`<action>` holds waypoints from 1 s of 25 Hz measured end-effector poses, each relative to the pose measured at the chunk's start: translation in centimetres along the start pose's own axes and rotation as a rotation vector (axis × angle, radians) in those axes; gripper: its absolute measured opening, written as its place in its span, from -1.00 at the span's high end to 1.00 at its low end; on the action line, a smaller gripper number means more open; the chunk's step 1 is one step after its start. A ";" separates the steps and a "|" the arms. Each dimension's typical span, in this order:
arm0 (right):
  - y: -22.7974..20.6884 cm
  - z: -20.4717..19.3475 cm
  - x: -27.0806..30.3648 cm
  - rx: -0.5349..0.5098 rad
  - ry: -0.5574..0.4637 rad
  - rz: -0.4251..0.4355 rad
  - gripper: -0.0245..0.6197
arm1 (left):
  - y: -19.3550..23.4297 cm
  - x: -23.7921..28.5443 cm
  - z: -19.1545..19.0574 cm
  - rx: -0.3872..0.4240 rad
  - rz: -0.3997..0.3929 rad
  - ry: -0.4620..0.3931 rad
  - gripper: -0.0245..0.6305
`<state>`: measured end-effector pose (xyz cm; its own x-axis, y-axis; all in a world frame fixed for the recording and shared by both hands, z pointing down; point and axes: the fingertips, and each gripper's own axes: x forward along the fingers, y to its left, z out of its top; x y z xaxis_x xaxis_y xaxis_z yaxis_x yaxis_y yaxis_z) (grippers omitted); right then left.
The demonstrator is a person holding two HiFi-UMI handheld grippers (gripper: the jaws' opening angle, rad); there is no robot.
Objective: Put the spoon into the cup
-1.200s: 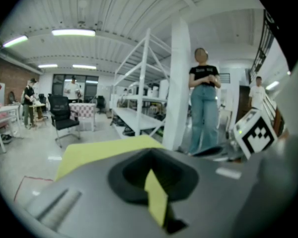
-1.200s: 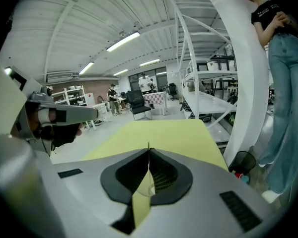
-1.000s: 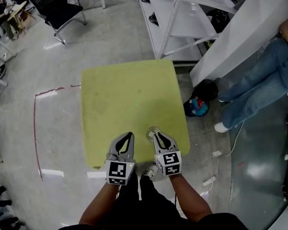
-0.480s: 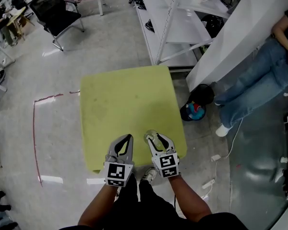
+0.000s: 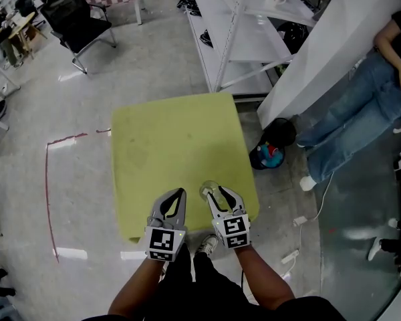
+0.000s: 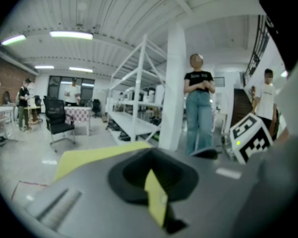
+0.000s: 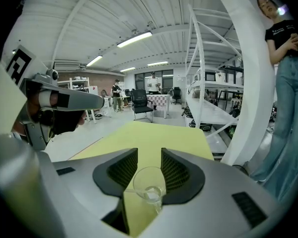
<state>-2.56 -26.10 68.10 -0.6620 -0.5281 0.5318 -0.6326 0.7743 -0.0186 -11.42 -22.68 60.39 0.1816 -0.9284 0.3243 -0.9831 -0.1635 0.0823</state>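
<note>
The person is standing at the 6 o'clock edge of the yellow-green counter [image 5: 174,132], holding both tools low over it. The right tool [image 7: 149,152] is spread wide, its jaws just easing inward, not gripping anything. The clear cup [image 7: 149,185] is sitting upright between them near the counter's 5 o'clock corner. The clear spoon [image 7: 131,191] is resting in the cup, its handle poking out toward 9 o'clock. The left tool [image 5: 180,192] is hovering at 9 o'clock of the right one, pinched together and empty.

Lab workspace, white shelving racks [image 5: 244,19], office chairs [image 5: 80,19]
</note>
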 end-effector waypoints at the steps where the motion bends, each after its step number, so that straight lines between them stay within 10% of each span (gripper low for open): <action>1: -0.1 0.1 0.0 0.000 -0.001 -0.002 0.49 | 0.0 0.0 0.0 0.000 0.000 -0.001 0.91; 25: -0.8 17.2 -9.3 -0.070 -0.354 -0.109 0.90 | -1.8 -2.3 12.6 0.081 -0.037 -0.191 0.91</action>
<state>-2.79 -27.76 48.60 -0.6983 -0.6869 0.2014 -0.6859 0.7226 0.0859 -10.32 -24.45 47.66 0.2176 -0.9663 0.1375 -0.9759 -0.2180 0.0122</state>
